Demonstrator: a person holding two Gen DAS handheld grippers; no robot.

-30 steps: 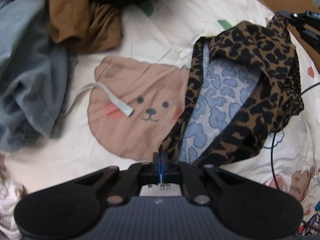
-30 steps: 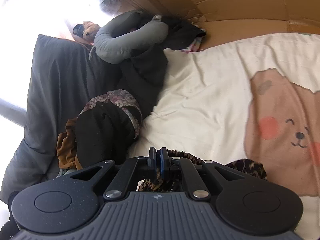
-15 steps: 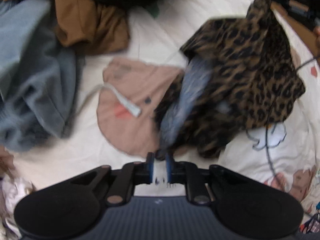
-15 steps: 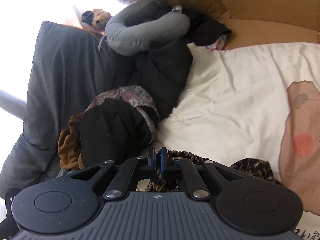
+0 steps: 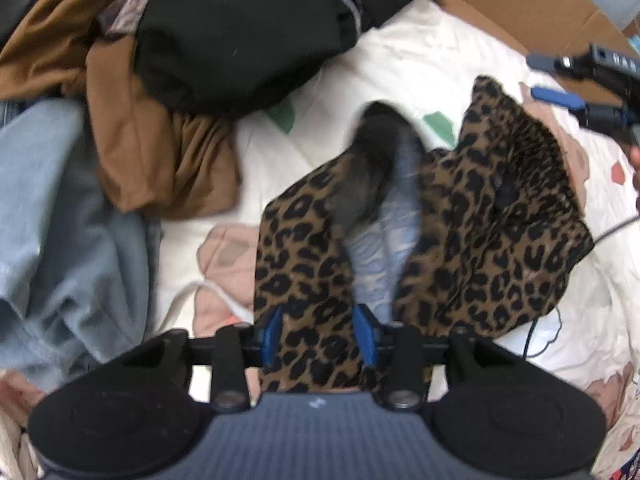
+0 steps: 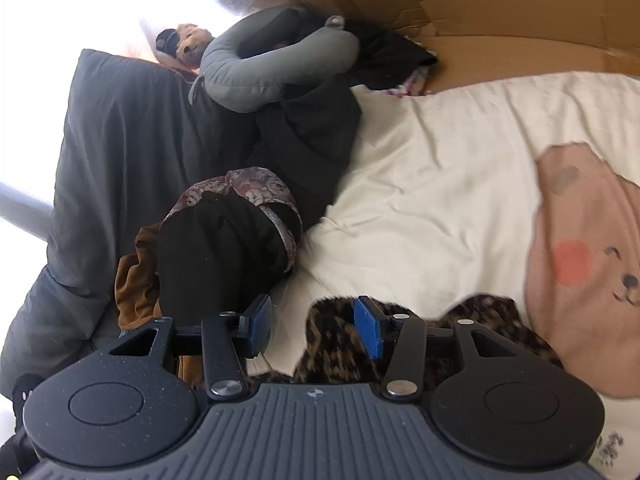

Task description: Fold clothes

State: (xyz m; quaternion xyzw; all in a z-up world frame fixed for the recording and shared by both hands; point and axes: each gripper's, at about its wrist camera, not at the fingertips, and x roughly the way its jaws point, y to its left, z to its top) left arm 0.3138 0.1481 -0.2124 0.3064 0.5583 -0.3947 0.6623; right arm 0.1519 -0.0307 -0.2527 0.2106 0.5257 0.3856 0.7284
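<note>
Left claw [image 5: 318,334]: jaws opening, leopard-print garment [image 5: 496,240] between the blue pads, grip slack. Garment spreads ahead and right of it on the cream bear-print bedsheet [image 5: 420,56]. Right claw [image 6: 314,326]: jaws opening, garment's edge just under them, not clamped. Brown top [image 5: 152,152] and black clothes [image 5: 240,36] lie farther out, left of the left claw.

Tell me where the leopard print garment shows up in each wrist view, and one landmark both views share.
Left wrist: the leopard garment fills centre and right, one flap running down between the opening left gripper pads.
Right wrist: bottom centre, beneath the opening right gripper.
Shared landmark: the bear print on the sheet.
</note>
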